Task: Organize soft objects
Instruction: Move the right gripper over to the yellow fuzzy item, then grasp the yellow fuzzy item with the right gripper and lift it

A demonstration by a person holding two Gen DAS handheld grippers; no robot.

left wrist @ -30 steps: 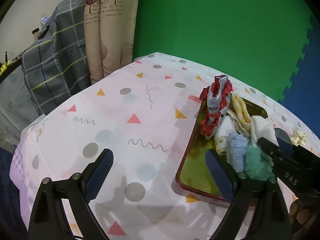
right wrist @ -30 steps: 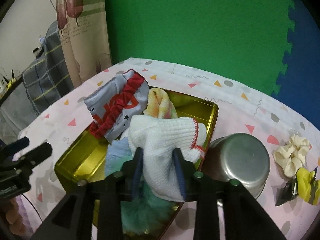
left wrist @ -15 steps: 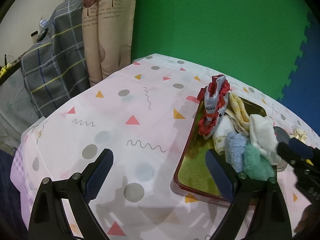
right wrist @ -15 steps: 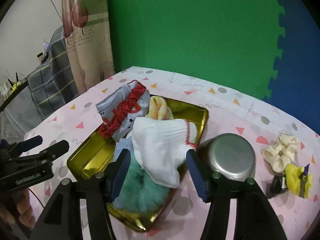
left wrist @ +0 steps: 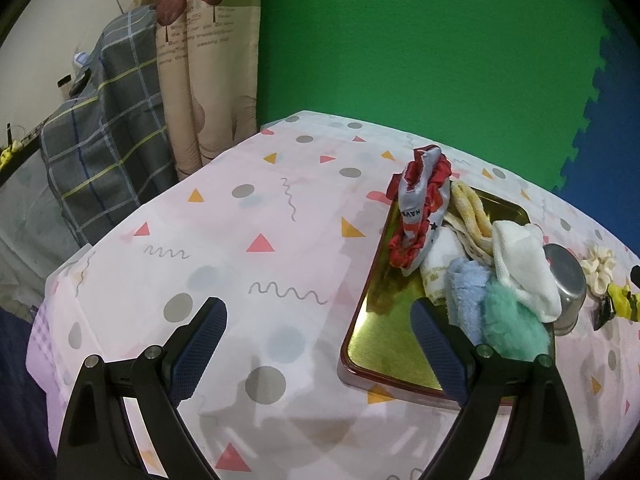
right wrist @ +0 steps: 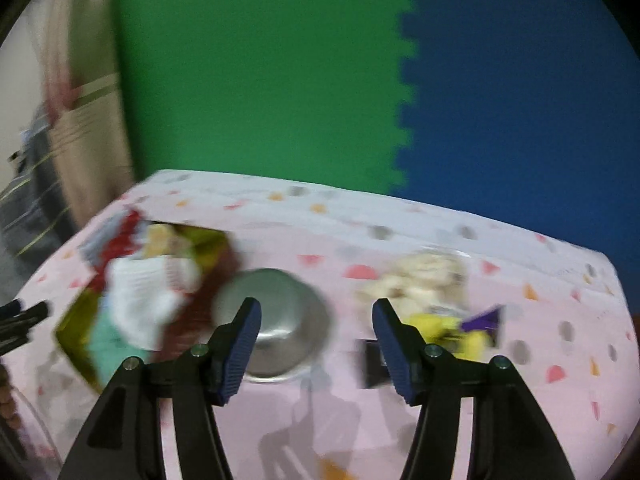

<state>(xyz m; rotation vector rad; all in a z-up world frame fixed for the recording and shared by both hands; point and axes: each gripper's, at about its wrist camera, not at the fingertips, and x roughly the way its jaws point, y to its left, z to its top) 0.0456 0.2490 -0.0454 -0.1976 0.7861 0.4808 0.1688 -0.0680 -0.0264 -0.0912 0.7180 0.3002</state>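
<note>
A gold tray point(left wrist: 384, 344) on the patterned tablecloth holds several soft things: a red-and-grey garment point(left wrist: 420, 212), a yellow cloth point(left wrist: 472, 208), a white cloth point(left wrist: 520, 264), a light blue cloth point(left wrist: 464, 292) and a green fluffy one point(left wrist: 508, 328). My left gripper point(left wrist: 318, 334) is open and empty over the cloth left of the tray. My right gripper point(right wrist: 316, 332) is open and empty, right of the tray point(right wrist: 72, 332), above a steel bowl point(right wrist: 280, 320). A cream scrunchie point(right wrist: 420, 280) and a yellow soft item point(right wrist: 448, 328) lie on the table beyond it.
The steel bowl point(left wrist: 568, 280) stands upside down against the tray's right side. A small black object point(right wrist: 374, 364) lies near the yellow item. A plaid cloth point(left wrist: 104, 140) and a curtain point(left wrist: 208, 60) hang left of the table. The right wrist view is motion-blurred.
My right gripper let go of the white cloth, which now lies in the tray, opened wide and swung right toward the bowl and scrunchie. The left gripper stayed open and nearly still.
</note>
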